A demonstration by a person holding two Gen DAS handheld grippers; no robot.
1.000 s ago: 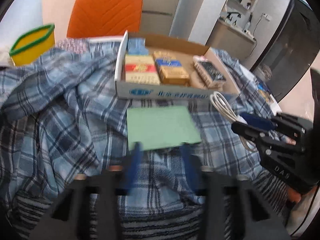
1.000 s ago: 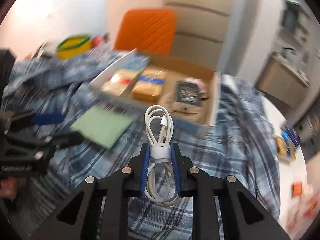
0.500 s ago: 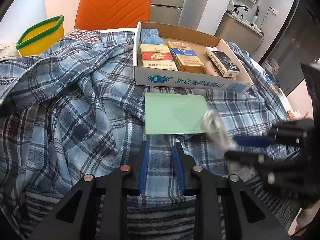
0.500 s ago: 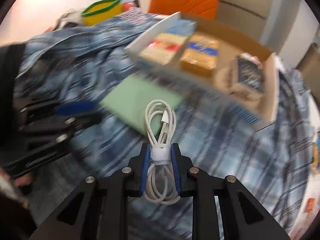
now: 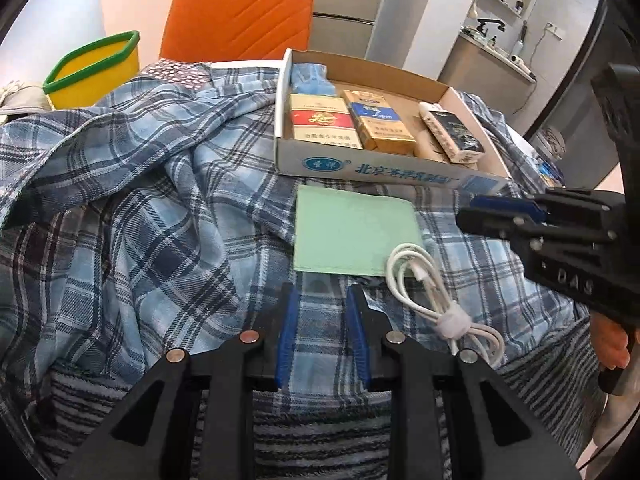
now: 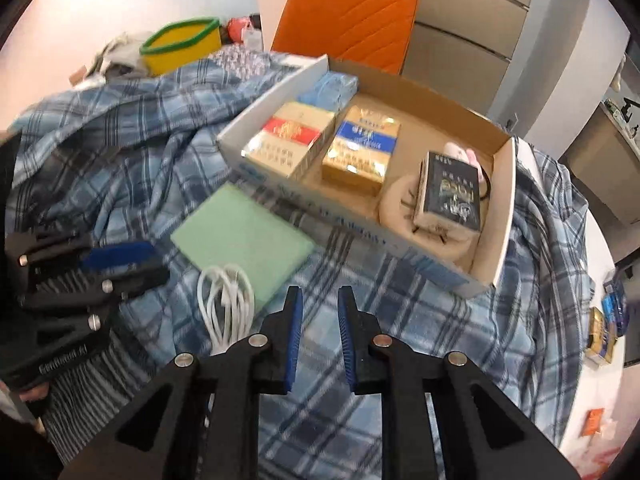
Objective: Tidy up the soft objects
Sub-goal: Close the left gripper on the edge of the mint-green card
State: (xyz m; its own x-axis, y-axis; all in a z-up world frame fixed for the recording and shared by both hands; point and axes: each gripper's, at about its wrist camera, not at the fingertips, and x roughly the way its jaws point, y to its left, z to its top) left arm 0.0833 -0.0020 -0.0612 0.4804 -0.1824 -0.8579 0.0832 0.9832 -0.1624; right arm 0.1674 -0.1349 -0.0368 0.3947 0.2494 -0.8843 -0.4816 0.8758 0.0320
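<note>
The coiled white cable (image 5: 438,300), bound by a white strap, lies loose on the blue plaid shirt (image 5: 140,200) that is spread over the tabletop, its upper loops overlapping the near corner of a flat green cloth (image 5: 352,236). Neither gripper holds it. The right gripper (image 6: 319,312) has its blue-padded jaws closing with only a narrow gap and nothing between them; in the right wrist view the cable sits just to the left of those jaws, clear of the pads. The left gripper (image 5: 322,312) also holds nothing, its jaws slightly apart over bare plaid, with the cable just to their right in its own view. Beyond the green cloth stands an open cardboard box (image 5: 384,170) holding several packs, a folded blue item and a pale round thing. An orange chair (image 5: 240,12) and a yellow bin with a green rim (image 5: 96,68) stand farther back.
</note>
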